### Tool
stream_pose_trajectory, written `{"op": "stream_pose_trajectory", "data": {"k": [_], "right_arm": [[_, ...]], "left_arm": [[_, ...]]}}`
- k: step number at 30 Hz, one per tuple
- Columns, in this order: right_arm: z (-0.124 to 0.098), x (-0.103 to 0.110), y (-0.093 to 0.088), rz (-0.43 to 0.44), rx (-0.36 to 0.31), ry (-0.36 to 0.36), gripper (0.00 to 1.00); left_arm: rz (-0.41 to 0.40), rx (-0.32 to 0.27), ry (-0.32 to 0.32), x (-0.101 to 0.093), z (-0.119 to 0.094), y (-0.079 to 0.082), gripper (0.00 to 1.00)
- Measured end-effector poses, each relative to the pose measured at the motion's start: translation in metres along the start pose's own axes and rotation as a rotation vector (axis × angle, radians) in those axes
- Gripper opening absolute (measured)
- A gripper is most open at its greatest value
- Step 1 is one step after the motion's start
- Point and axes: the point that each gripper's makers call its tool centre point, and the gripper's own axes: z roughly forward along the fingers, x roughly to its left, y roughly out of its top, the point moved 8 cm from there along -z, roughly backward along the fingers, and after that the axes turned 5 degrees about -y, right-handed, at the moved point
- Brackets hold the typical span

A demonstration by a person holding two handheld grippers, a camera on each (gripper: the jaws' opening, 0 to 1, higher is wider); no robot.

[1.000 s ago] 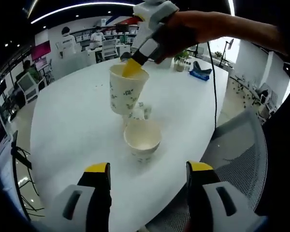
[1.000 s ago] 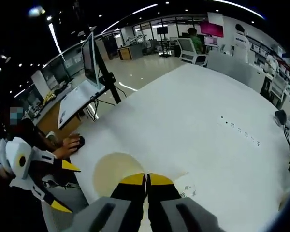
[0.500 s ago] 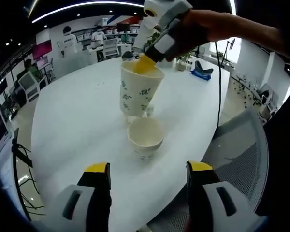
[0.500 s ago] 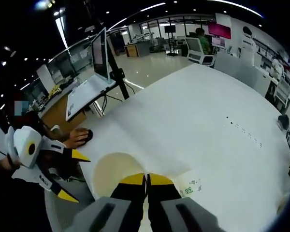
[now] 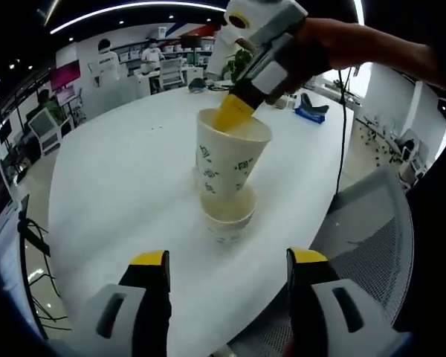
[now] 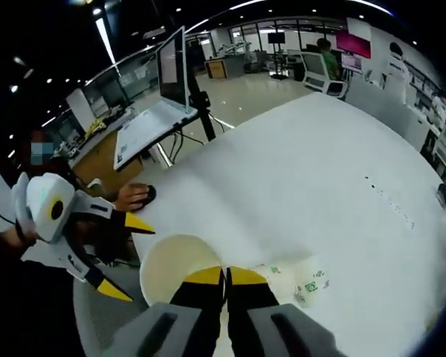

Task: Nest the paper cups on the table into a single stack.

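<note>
Near table edge, right claw pinches cup rim over bowl-cup; left claw released.

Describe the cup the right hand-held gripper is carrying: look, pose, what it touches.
The held paper cup is off-white with small green printed marks, tapered, mouth up and slightly tilted. The right hand-held gripper pinches its rim, jaws shut. Its base sits in the mouth of the lower cup standing on the white table, not fully nested.
</note>
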Motion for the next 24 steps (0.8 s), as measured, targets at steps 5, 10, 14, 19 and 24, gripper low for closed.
{"op": "stream_pose_trajectory", "data": {"k": [5, 10, 14, 19, 24], "right_arm": [[0.008, -0.001, -0.002, -0.018, 0.016, 0.003, 0.00], [0.013, -0.001, -0.004, -0.023, 0.032, 0.000, 0.00], [0.014, 0.001, -0.003, -0.019, 0.035, -0.002, 0.00], [0.016, 0.000, -0.003, -0.018, 0.042, -0.004, 0.00], [0.020, 0.000, -0.003, -0.040, 0.056, 0.001, 0.00]], "left_arm": [[0.002, 0.005, 0.000, 0.000, -0.003, -0.002, 0.62], [-0.005, 0.009, 0.001, 0.001, -0.003, -0.005, 0.62], [-0.012, 0.011, 0.003, 0.000, -0.004, -0.008, 0.62], [-0.017, 0.014, 0.004, 0.000, -0.006, -0.009, 0.62], [-0.021, 0.014, 0.008, 0.000, -0.008, -0.010, 0.62]]}}
